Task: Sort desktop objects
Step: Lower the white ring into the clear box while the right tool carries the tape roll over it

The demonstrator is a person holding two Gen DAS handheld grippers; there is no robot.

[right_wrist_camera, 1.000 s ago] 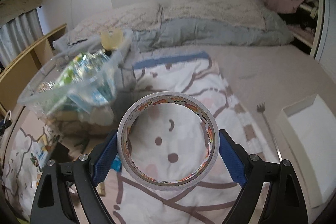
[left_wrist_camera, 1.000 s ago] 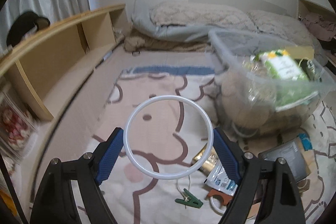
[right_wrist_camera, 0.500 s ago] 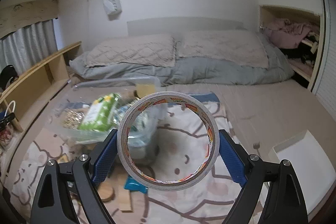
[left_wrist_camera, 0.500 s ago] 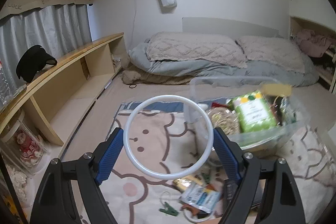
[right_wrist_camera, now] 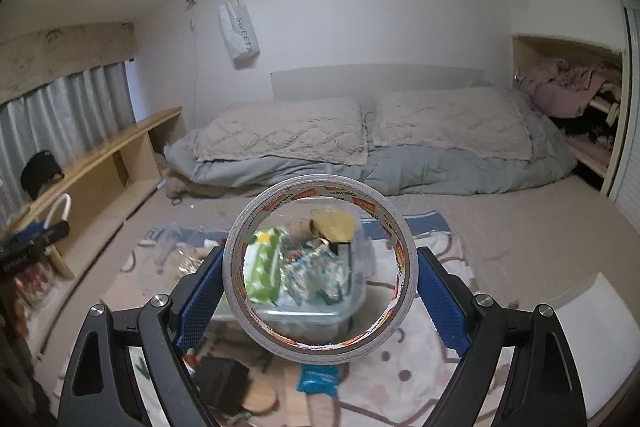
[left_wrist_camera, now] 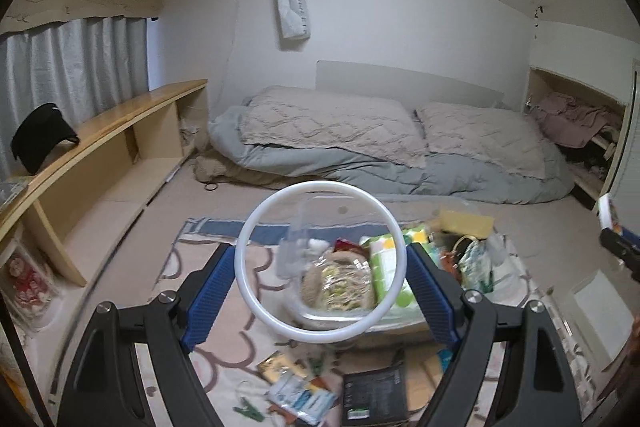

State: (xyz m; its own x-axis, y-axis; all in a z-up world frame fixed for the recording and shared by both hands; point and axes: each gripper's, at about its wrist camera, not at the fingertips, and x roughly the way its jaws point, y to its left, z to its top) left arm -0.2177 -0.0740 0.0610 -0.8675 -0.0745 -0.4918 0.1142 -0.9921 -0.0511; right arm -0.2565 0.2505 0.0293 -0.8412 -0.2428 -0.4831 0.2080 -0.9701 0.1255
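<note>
Blue fingers [left_wrist_camera: 212, 297] of the left gripper [left_wrist_camera: 320, 291] squeeze a white ring [left_wrist_camera: 256, 291]. The right gripper [right_wrist_camera: 320, 301] squeezes a tape roll [right_wrist_camera: 404, 267]. Both hang above the clear box [left_wrist_camera: 316, 313]. A wall bag [right_wrist_camera: 240, 33] says "SWEET".

Both the left tongs [left_wrist_camera: 321, 269] and the right tongs [right_wrist_camera: 320, 283] stand wide, blue pads clamped, angled slightly downward.

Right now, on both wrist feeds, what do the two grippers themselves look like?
Both match: the left gripper and right gripper have black angular frames with cut-out slots, silver round bolt heads at the joints, and blue ribbed pads lining each finger. No cables, sleeves or markings show.
</note>
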